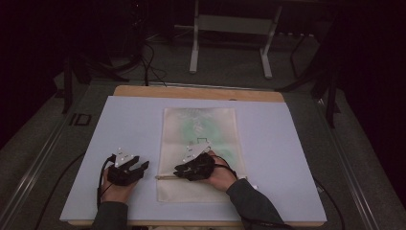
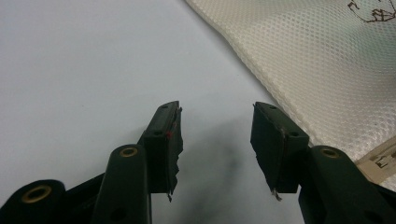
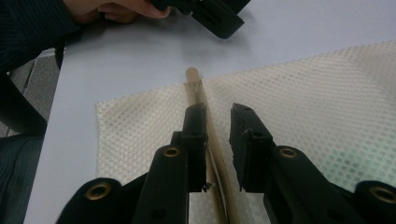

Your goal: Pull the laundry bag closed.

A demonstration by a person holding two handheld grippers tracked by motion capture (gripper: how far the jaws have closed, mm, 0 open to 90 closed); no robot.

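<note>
A cream mesh bag [image 1: 198, 124] lies flat on the pale mat [image 1: 129, 124], with a tan zipper strip [image 1: 165, 177] across its near end. My right gripper [image 1: 178, 171] points left over that end. In the right gripper view it [image 3: 218, 114] stands slightly open astride the zipper strip [image 3: 196, 88], which runs along the inner side of one jaw over the mesh bag [image 3: 303, 93]. My left gripper [image 1: 143, 166] rests on the mat left of the bag. It [image 2: 217, 116] is open with nothing between the jaws, the mesh bag [image 2: 327, 70] just beside it.
The mat covers a wooden table whose far edge [image 1: 198, 92] shows. Grey metal stand legs [image 1: 194, 48] rise on the dark floor beyond. The bag has a small dark print [image 2: 373, 11]. The other hand [image 3: 116, 9] and left gripper [image 3: 217, 18] lie ahead of the right gripper.
</note>
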